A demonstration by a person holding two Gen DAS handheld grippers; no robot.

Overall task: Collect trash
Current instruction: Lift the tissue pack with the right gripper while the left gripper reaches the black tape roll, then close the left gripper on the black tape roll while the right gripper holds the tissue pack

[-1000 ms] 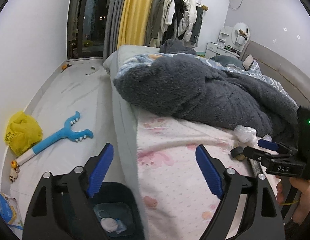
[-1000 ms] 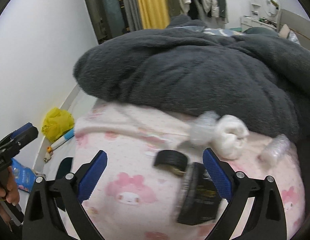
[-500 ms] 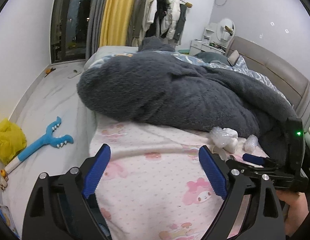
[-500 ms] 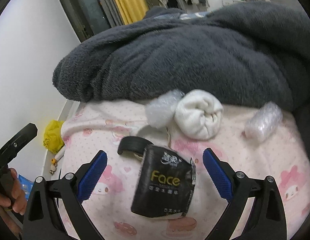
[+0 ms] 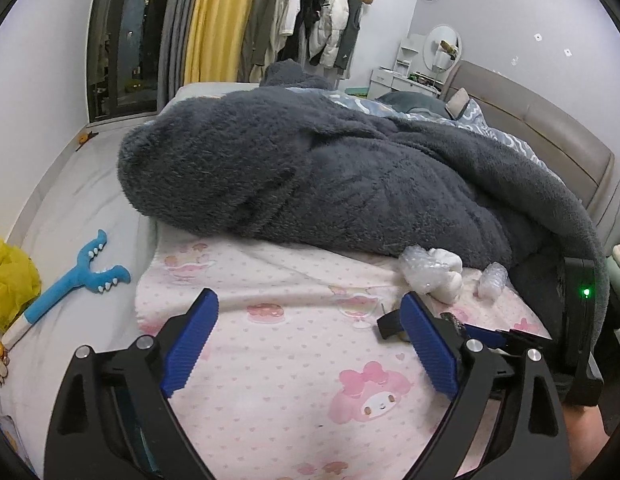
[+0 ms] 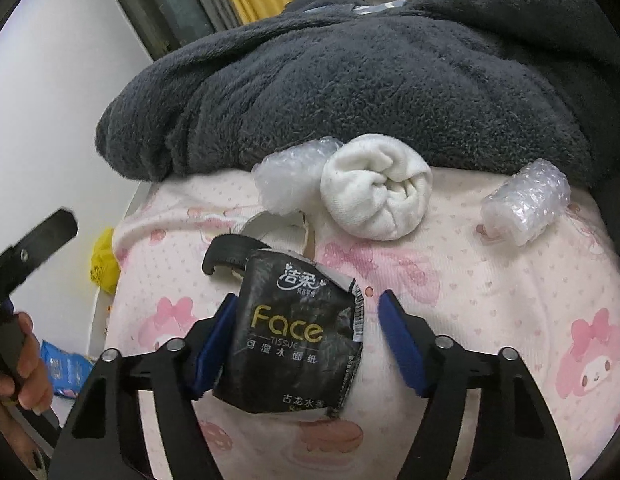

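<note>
— Light's soft and even in here, cool white from overhead; the window [image 5: 122, 52] at the upper left of the frame is black.

— Any glare?

— Just small glints on the bubble wrap [image 6: 525, 206] and a green lamp [image 5: 586, 292] glowing at the right edge.

— Shadows?

— Faint ones, under the grey blanket [image 5: 310, 184] where it meets the pink sheet [image 5: 294, 364].

— Sharpness?

— Crisp in the middle; the tissue pack [image 6: 298, 336] print reads clearly. Straight lines bow toward the edges, the corners go black, and the nearest fingers [image 6: 401, 344] look slightly soft.
</note>
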